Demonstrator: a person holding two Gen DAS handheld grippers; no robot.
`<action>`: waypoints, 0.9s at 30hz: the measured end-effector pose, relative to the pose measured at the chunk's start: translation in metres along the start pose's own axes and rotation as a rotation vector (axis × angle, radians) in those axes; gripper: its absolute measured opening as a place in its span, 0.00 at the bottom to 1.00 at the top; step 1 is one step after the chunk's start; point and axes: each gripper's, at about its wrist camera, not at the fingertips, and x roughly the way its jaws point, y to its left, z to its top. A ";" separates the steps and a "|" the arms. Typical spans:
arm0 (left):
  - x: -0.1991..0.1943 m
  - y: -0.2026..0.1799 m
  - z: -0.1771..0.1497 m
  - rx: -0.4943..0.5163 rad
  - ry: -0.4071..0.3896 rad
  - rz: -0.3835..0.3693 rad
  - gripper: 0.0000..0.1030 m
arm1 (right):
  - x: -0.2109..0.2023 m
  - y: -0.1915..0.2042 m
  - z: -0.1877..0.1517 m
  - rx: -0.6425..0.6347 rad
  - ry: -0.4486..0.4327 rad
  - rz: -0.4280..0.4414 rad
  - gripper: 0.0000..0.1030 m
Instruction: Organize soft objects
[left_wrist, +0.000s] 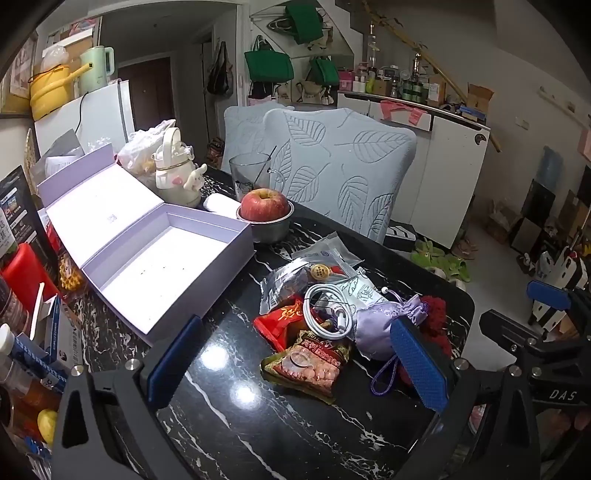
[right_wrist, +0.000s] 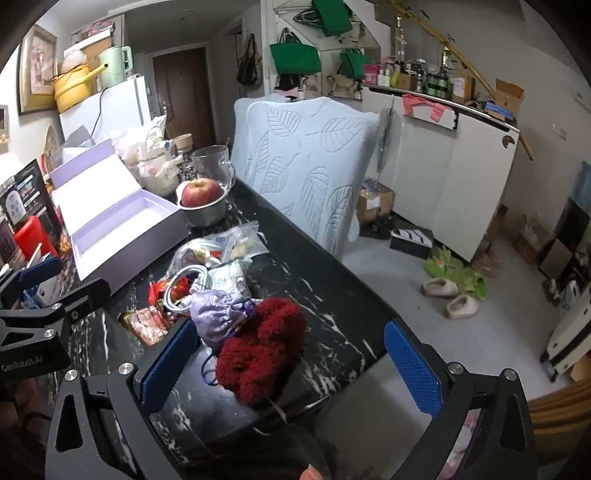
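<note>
A heap of small things lies on the black marble table (left_wrist: 229, 406). In it are a lilac drawstring pouch (left_wrist: 380, 325) (right_wrist: 218, 310), a dark red fluffy knit piece (left_wrist: 437, 314) (right_wrist: 262, 350), a coiled white cable (left_wrist: 325, 310) (right_wrist: 188, 284), snack packets (left_wrist: 310, 365) (right_wrist: 147, 321) and zip bags (left_wrist: 325, 254). An open lilac box (left_wrist: 159, 258) (right_wrist: 122, 236) stands empty to the left. My left gripper (left_wrist: 295, 325) is open just short of the heap. My right gripper (right_wrist: 290, 326) is open, with the red knit piece between its fingers and untouched by the pads.
An apple in a steel bowl (left_wrist: 264, 206) (right_wrist: 201, 195), a glass mug (left_wrist: 253, 173) and a cream kettle-shaped bottle (left_wrist: 173, 170) stand behind the box. Packets and bottles crowd the table's left edge (left_wrist: 33, 332). Two chairs with leaf-pattern covers (right_wrist: 306, 162) stand at the table's far side; slippers (right_wrist: 454, 295) lie on the floor.
</note>
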 end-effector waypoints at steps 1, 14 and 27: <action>0.000 0.000 0.000 0.001 -0.001 0.001 1.00 | 0.000 0.000 0.000 0.000 0.001 -0.001 1.00; -0.005 0.001 0.001 -0.007 -0.002 0.000 1.00 | 0.000 0.001 0.001 -0.007 0.001 0.007 1.00; -0.005 0.001 0.000 -0.005 -0.001 0.000 1.00 | 0.000 0.001 0.000 -0.009 0.003 0.009 1.00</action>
